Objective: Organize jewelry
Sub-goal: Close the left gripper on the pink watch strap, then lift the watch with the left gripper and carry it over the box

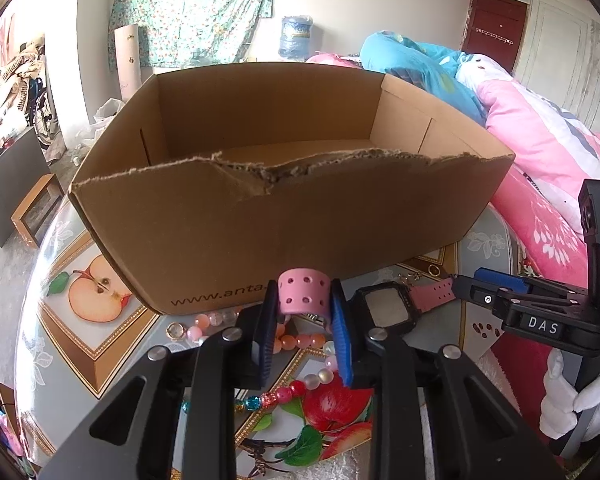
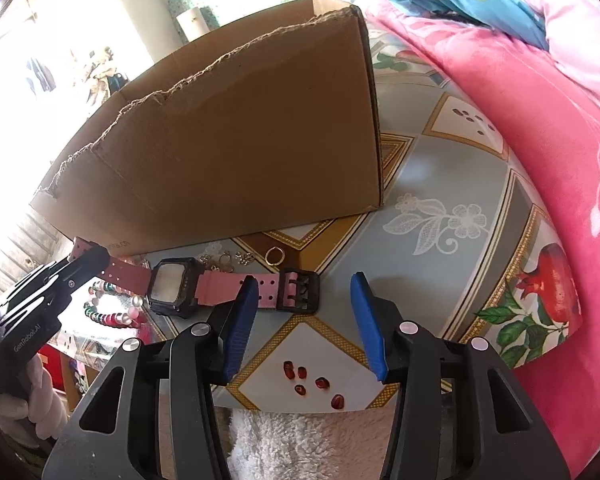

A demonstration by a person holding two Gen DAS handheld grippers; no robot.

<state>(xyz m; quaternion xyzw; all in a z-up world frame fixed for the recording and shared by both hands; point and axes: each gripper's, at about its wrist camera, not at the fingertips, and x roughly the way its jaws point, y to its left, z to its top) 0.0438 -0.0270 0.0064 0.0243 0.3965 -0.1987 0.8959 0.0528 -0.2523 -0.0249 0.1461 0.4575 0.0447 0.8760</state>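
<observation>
Item 1, left gripper (image 1: 305, 322): jaws clamped on the holed end of the pink strap (image 1: 303, 291) of a watch (image 1: 384, 309). Strap end curled up between the pads; watch case w/ black bezel lay just right of the jaws, on the counter (image 1: 482, 240).

Item 2, right gripper (image 2: 304, 304): jaws stood apart, nothing pressed between them. Left pad sat at the buckle-side strap, near the black buckle (image 2: 298, 286); right pad was clear of it. Whether the left pad touched the strap: cannot tell.

Item 3, loose pieces on counter, none stowed: bead bracelets (image 1: 300, 390) under and behind the left jaws; small gold ring (image 2: 275, 256) and a tangle of small metal links (image 2: 224, 260) by the box foot; one more ring (image 1: 175, 330) left of the beads.

Item 4, cardboard box (image 1: 260, 216): open top, torn front rim, stood just behind the jewelry. Visible part of the interior showed nothing inside; floor mostly hidden by the front wall.

Status, est.: early. Watch gripped at one end but not yet off the counter; everything else still outside the box. Left to do: move watch, beads, rings, links into the box.
</observation>
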